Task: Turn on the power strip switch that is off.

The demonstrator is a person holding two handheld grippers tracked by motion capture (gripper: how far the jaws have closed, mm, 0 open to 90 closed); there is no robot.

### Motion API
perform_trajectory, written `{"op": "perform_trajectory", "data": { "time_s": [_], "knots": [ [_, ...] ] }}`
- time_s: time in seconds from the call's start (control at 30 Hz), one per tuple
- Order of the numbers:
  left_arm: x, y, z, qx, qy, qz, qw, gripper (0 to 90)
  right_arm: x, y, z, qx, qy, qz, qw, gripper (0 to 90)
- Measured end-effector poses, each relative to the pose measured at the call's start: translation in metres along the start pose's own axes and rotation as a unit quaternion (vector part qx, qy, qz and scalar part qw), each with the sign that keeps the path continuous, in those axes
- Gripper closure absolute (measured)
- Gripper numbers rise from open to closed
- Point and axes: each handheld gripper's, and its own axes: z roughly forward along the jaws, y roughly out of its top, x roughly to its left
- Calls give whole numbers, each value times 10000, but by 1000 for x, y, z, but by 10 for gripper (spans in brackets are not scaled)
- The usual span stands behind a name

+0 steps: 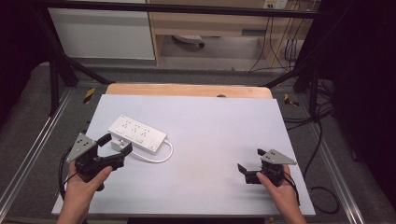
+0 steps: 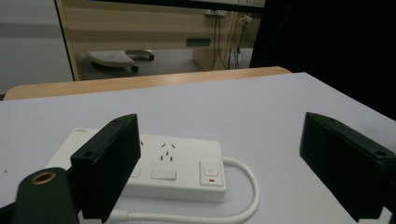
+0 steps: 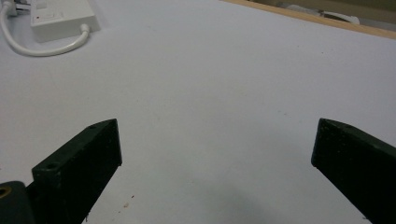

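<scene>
A white power strip (image 1: 137, 133) lies on the left half of the pale table, with its short white cable (image 1: 159, 157) looping out at the near right end. My left gripper (image 1: 114, 144) is open just in front of the strip, its jaws wide apart with nothing between them. From the left gripper view the power strip (image 2: 168, 165) sits just beyond the jaws, a switch with a red mark at its right end. Over the table's right front stands my right gripper (image 1: 252, 160), open and empty. The power strip (image 3: 60, 17) and cable (image 3: 42, 46) lie far off in the right gripper view.
The pale grey table top (image 1: 210, 135) has a wooden edge (image 1: 187, 90) at the back. Black frame posts (image 1: 53, 79) and cables (image 1: 322, 135) stand on the floor around it. A wooden cabinet (image 1: 210, 23) stands beyond.
</scene>
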Motion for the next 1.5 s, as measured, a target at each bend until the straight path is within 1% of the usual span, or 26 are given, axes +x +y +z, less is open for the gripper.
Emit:
{"op": "perform_trajectory", "data": {
  "time_s": [0.17, 0.43, 0.53, 0.63, 0.77, 0.87, 0.93, 1.0, 1.07, 1.13, 1.17, 1.37, 1.5],
  "knots": [
    [-1, 7, 6, -72, -19, -32, 10000, 171, 0, 0, 0, -4, 6, -13, 10000, 23],
    [-3, 15, 18, -106, -9, 14, 9999, 177, 0, 0, 0, 7, 3, 8, 10000, 23],
    [-3, 14, 23, -135, -8, -22, 9999, 184, 0, 0, 0, -3, 5, -8, 10000, 23],
    [0, 11, 28, -93, 18, -68, 9999, 201, 0, 0, 0, -7, 5, -14, 10000, 23],
    [4, 10, 34, -76, 92, -63, 9999, 220, -1, 0, 0, 0, 18, -27, 10000, 23],
    [8, 10, 38, -77, 118, -67, 9999, 275, 0, 0, 0, -2, 19, -40, 10000, 23],
    [11, 10, 41, -57, 83, -91, 9999, 322, 0, 0, -1, -4, 24, -17, 10000, 23],
    [12, 9, 44, -24, 98, -31, 9999, 338, 0, 0, -1, -3, 24, -11, 10000, 23],
    [13, 8, 47, 8, 118, -24, 9999, 348, 0, 0, 0, 2, 20, -15, 10000, 23],
    [13, 8, 48, 20, 113, -17, 9999, 381, 0, 0, 0, 7, 26, -12, 10000, 23],
    [14, 8, 50, 40, 143, -2, 9999, 396, 0, 0, 0, 8, 25, -19, 10000, 23],
    [18, 4, 59, 169, 159, -28, 9997, 489, 0, 0, 0, 5, 27, -33, 10000, 23],
    [20, 4, 65, 165, 171, -41, 9997, 535, 0, 0, 0, 7, 26, -43, 10000, 23]
  ]
}}
